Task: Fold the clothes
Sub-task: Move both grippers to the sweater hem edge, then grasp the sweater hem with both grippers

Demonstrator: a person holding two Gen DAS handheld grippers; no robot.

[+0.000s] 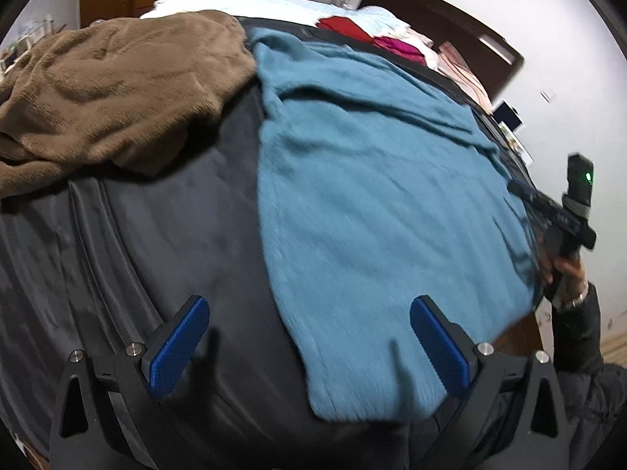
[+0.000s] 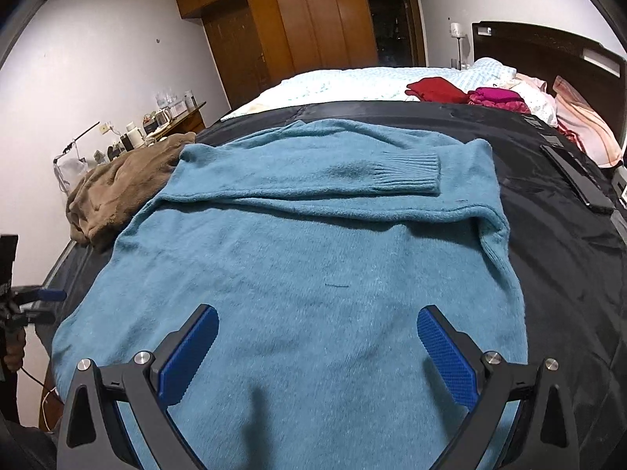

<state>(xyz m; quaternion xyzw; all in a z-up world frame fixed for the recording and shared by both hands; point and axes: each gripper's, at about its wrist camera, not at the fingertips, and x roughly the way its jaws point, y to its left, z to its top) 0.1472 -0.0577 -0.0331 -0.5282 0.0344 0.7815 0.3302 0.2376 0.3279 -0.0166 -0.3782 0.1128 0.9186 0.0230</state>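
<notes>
Sweater (image 2: pixel 298 258) lies flat on dark cover (image 2: pixel 556 243) on bed, sleeves folded across chest. Left tongs (image 1: pixel 309 346) spread wide above sweater's near edge. Right tongs (image 2: pixel 317 350) spread wide above sweater's bottom part, holding nothing. Next, I think: grab bottom hem at both corners, lift evenly, fold toward collar. Brown garment (image 2: pixel 117 188) waits beside sweater.

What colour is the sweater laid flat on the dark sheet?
The sweater is teal blue, seen best in the right wrist view.
</notes>
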